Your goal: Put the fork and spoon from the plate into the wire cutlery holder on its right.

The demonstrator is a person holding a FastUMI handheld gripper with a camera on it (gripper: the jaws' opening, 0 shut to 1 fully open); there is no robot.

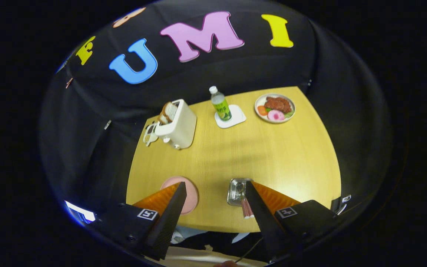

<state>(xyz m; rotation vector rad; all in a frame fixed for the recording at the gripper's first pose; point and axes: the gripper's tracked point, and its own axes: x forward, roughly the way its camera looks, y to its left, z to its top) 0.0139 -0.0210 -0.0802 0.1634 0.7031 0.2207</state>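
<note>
My gripper [215, 183] hangs high over the near part of the wooden table [272, 155], open, with nothing between its fingers. The pink plate [191, 193] lies just beyond the left finger, which hides part of it. The part I can see is bare. The metal cutlery holder [237, 191] stands to the plate's right, against the right finger's tip, and I look down into it. Two pinkish handles [246, 208] stick out at its near side, next to the right finger. I cannot tell which utensil is which.
A white toaster [178, 126] with bread in it stands at the far left. A bottle [220, 104] on a white coaster is at the far middle, and a plate of food [275, 107] at the far right. The table's near edge runs just under the fingers.
</note>
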